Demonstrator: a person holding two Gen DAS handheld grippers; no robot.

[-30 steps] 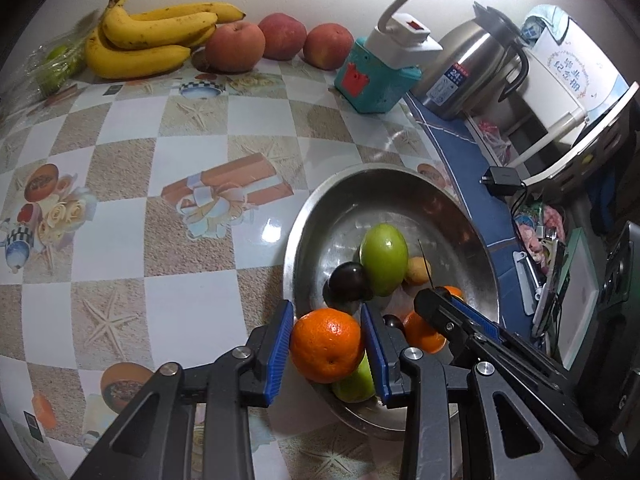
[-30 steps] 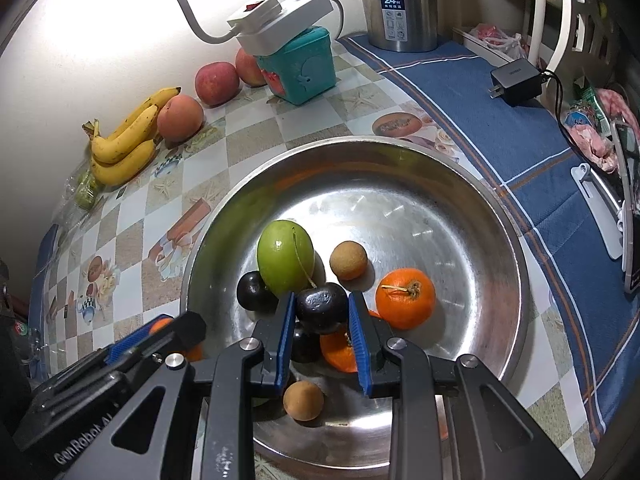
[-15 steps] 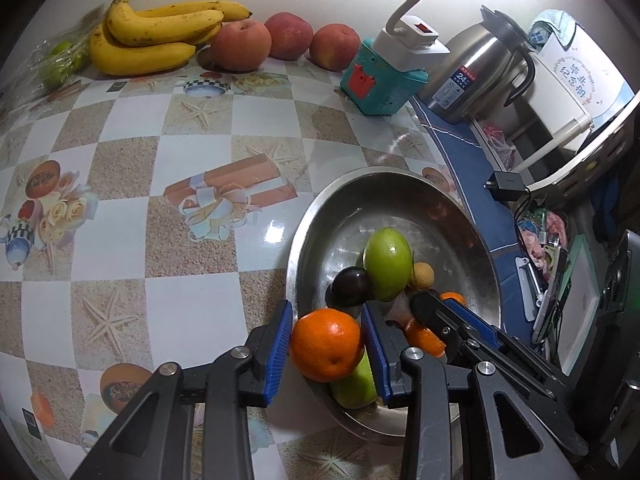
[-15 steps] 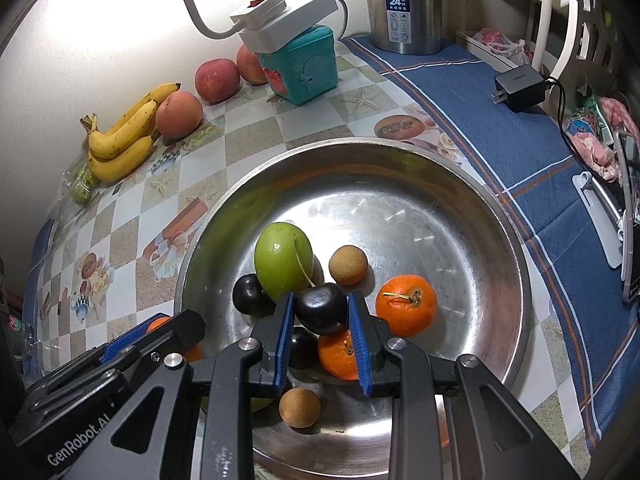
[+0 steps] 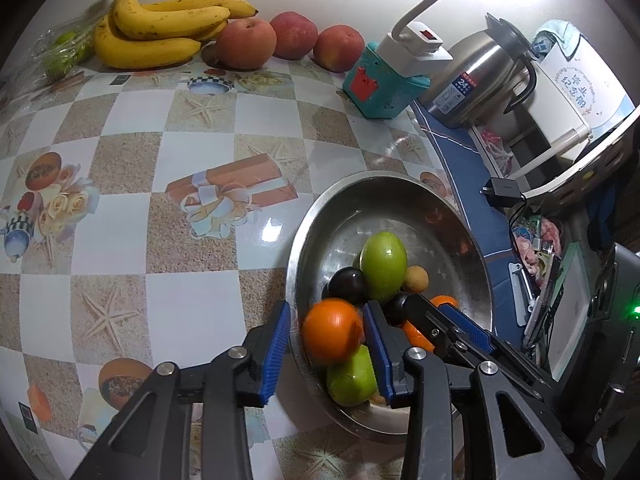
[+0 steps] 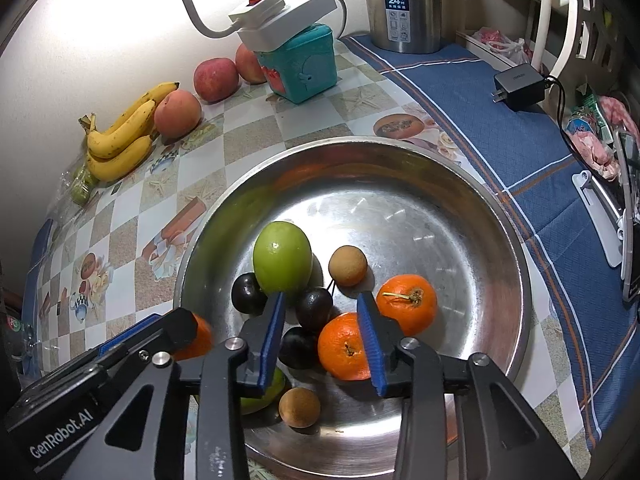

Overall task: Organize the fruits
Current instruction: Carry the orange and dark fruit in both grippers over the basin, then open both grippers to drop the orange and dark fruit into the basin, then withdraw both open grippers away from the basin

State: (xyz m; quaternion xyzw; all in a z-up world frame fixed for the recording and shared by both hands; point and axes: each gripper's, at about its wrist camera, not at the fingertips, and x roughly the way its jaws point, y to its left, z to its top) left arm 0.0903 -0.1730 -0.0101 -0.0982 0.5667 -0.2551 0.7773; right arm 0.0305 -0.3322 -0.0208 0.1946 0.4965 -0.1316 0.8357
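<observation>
- The surface (image 5: 120, 240) wears a checkered cloth printed with starfish and gift boxes; a steel kettle (image 6: 404, 4) and a teal box (image 6: 304, 64) stand at the upper part of the right wrist frame.
- Bananas (image 5: 160, 32) and three peaches (image 5: 246, 42) sit in the upper left of the left wrist frame.
- A steel bowl (image 6: 460, 208) fills the middle, holding a green mango (image 6: 282, 258), dark plums (image 6: 314, 308), a tangerine (image 6: 408, 300) and small brown fruits.
- The left gripper (image 5: 326, 348) stands parted over the bowl's near rim, a blurred orange (image 5: 332, 330) between its pads, clear of the left pad.
- The right gripper (image 6: 322, 338) is spread wide above the plums, holding nothing.
</observation>
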